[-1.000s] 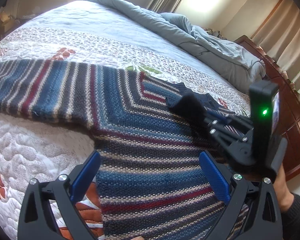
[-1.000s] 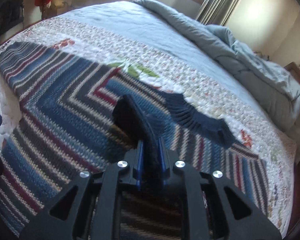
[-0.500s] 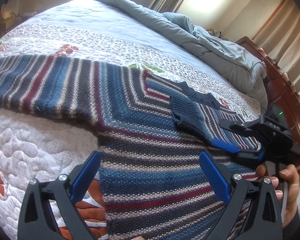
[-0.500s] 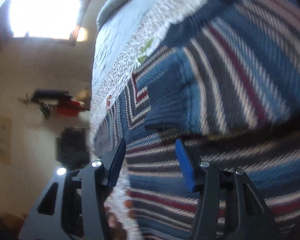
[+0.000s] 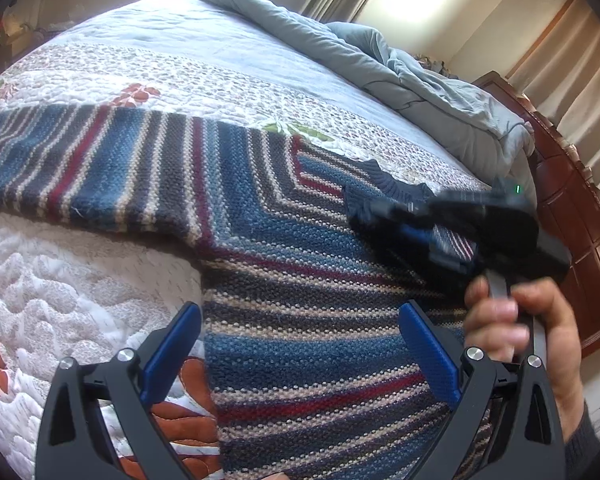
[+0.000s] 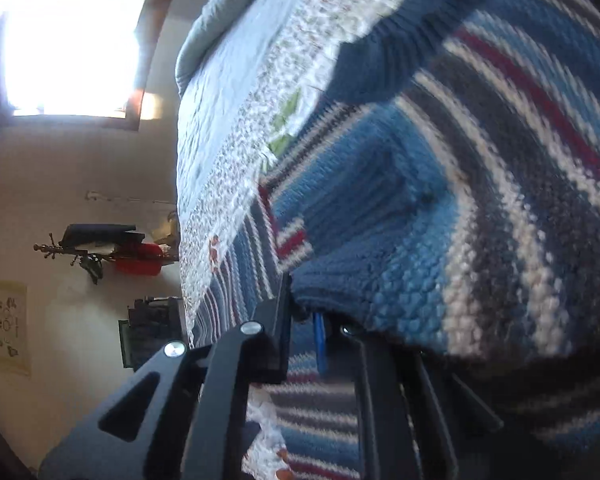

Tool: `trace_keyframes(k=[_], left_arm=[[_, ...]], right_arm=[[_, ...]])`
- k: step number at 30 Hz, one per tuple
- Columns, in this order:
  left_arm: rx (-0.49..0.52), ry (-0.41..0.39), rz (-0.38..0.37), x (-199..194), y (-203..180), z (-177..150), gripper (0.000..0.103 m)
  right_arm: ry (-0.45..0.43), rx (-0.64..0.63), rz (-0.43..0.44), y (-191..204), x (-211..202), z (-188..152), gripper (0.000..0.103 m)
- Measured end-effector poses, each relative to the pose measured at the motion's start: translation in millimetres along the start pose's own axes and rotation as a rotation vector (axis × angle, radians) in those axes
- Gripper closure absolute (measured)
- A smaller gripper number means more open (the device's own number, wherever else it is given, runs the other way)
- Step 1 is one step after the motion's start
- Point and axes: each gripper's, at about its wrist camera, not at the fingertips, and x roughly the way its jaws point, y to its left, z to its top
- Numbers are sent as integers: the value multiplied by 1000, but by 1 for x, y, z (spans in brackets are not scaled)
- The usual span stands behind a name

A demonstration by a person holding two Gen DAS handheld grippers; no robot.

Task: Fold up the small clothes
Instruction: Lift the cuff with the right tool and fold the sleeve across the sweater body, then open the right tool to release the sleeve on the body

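A striped knit sweater (image 5: 268, 216) in blue, red, grey and cream lies spread on the quilted bed. One sleeve runs out to the left. My left gripper (image 5: 300, 348) is open and empty, low over the sweater's body near its left edge. My right gripper (image 5: 427, 240) is rolled onto its side at the right, held by a hand, and is shut on the sweater's folded sleeve with its blue ribbed cuff (image 6: 359, 216). In the right wrist view the jaws (image 6: 311, 320) pinch the knit edge and the fabric drapes over the right finger.
The floral quilt (image 5: 80, 272) covers the bed under the sweater. A bunched grey-blue duvet (image 5: 399, 76) lies at the far side. A dark wooden bed frame (image 5: 579, 216) runs along the right. A wall, window and coat rack (image 6: 92, 252) show in the right wrist view.
My right gripper let go of the sleeve cuff, rolled onto its side, opened, then closed again on the sleeve fabric. My left gripper stayed open and nearly still.
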Motion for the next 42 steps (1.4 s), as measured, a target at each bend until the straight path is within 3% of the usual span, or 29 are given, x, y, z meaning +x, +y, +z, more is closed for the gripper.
trace_keyframes(k=[5, 10, 11, 13, 17, 21, 24, 26, 27, 29, 30, 32, 35, 38, 40, 42], left_arm=[[-10, -3, 5, 1, 3, 0, 4], [17, 14, 26, 8, 0, -3, 4], [19, 15, 27, 8, -1, -4, 4], [30, 6, 28, 7, -3, -4, 4], [49, -21, 22, 2, -10, -6, 4], [109, -46, 38, 2, -24, -8, 4], [128, -50, 69, 9, -35, 0, 4], [121, -39, 65, 13, -41, 2, 4], [119, -13, 77, 18, -43, 1, 4], [109, 74, 159, 36, -38, -5, 4], [106, 126, 208, 47, -35, -9, 4], [146, 138, 222, 53, -36, -16, 4], [204, 117, 254, 53, -43, -21, 4], [189, 22, 265, 38, -48, -23, 4], [194, -43, 278, 24, -52, -23, 4], [198, -85, 271, 13, -52, -21, 4]], right_arm=[[-16, -65, 54, 23, 16, -4, 95], [79, -80, -24, 4, 59, -9, 89], [75, -110, -22, 7, 57, -11, 86], [65, -158, 1, 16, 41, -17, 64], [35, -302, 28, 22, -25, -26, 64], [-130, -463, -191, 5, -100, -9, 66], [-213, -463, -395, -25, -139, 22, 66], [-209, -443, -473, -45, -145, 33, 65], [-139, -440, -531, -58, -138, 39, 65], [-71, -512, -608, -62, -128, 36, 65], [-66, -548, -650, -51, -123, 31, 65], [-72, -594, -680, -33, -127, 23, 64], [-79, -736, -577, 29, -134, 1, 55], [-38, -917, -492, 116, -109, -32, 47], [-7, -993, -444, 157, -90, -39, 33], [52, -1074, -400, 204, -58, -50, 33]])
